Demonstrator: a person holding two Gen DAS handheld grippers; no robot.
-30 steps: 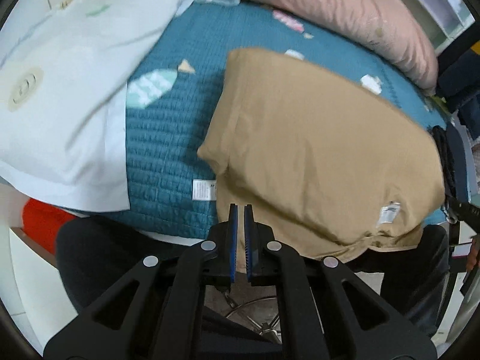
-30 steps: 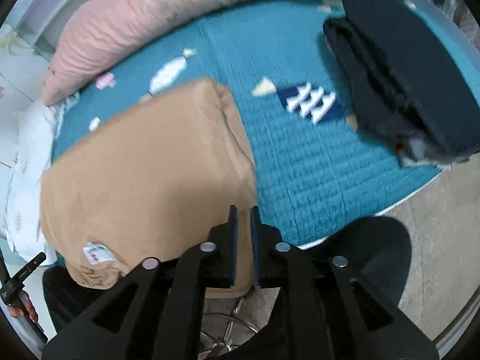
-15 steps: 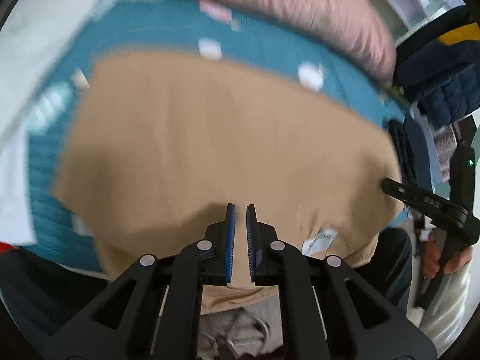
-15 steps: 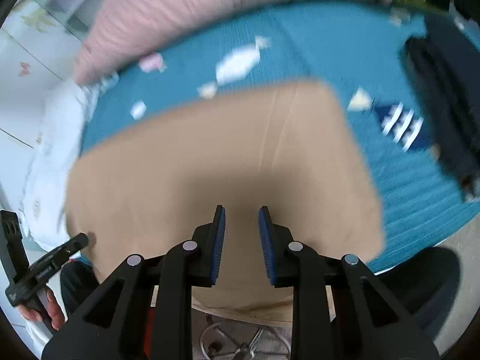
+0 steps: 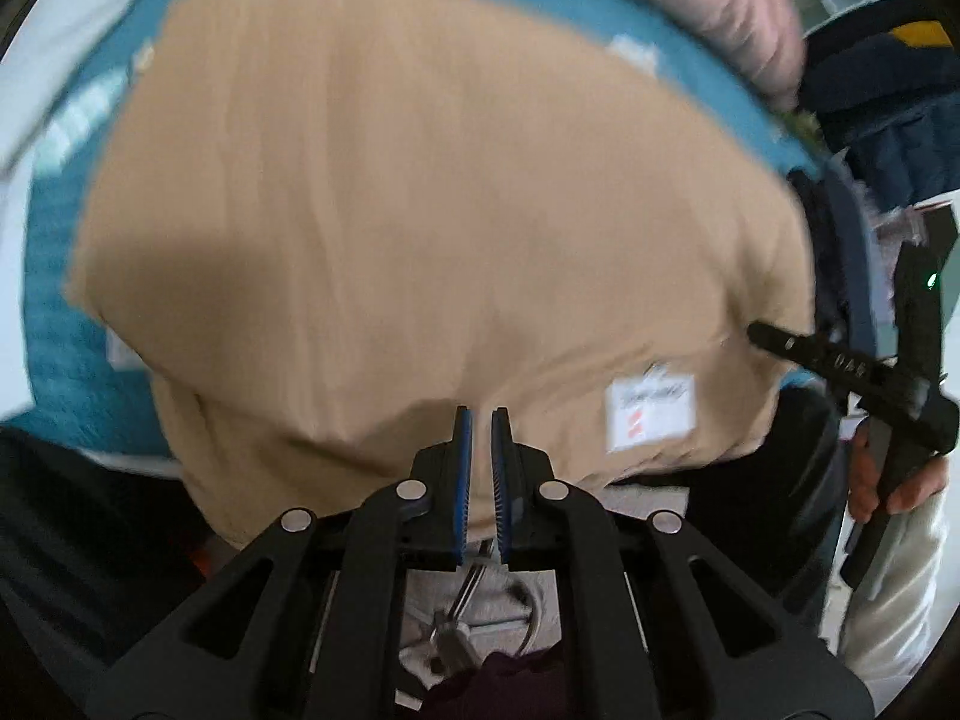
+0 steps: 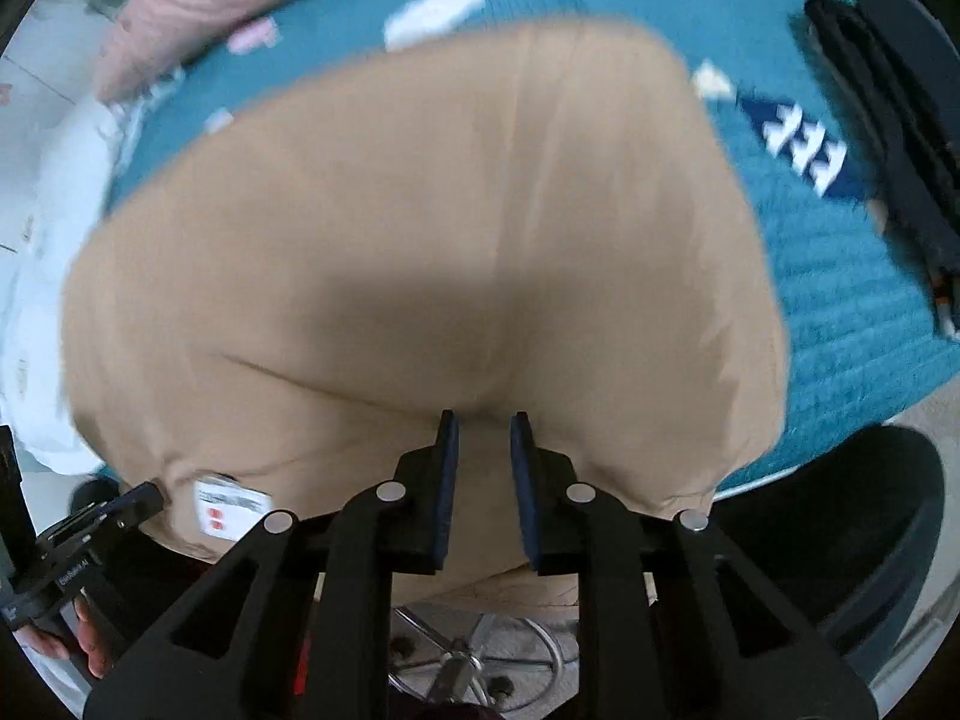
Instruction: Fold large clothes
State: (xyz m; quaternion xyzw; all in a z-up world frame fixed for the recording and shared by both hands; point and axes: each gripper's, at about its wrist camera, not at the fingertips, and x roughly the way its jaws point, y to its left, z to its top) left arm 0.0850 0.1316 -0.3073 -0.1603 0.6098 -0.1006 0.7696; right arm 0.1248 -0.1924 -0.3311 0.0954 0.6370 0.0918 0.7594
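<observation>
Approaching from the front edge of the teal quilt (image 5: 54,360), the left gripper (image 5: 478,414) points steeply down at the tan garment (image 5: 420,210). The garment lies folded on the quilt, and its near portion hangs over the quilt's front edge. The left fingers are clenched to a thin slit, and no cloth is visible between them. Risk: clenched fingers cannot take a hem; pressed onto the overhang, they are likely to push the cloth off the quilt. The white label (image 5: 651,414) sits on the overhang, so any slide probably starts there.

Viewed from the right wrist, the right gripper (image 6: 483,417) hovers over the same overhanging edge. Its fingers stand apart and have just been closing; tan cloth shows behind the gap, but the pads do not press on it, so the garment (image 6: 420,240) is released. Risk: closing early may catch only the top layer, and lifting it would undo the fold. Risk: both grippers work the same front edge and may collide. The dark folded clothes (image 6: 888,120) lie at the quilt's (image 6: 840,300) right side, well apart.
</observation>
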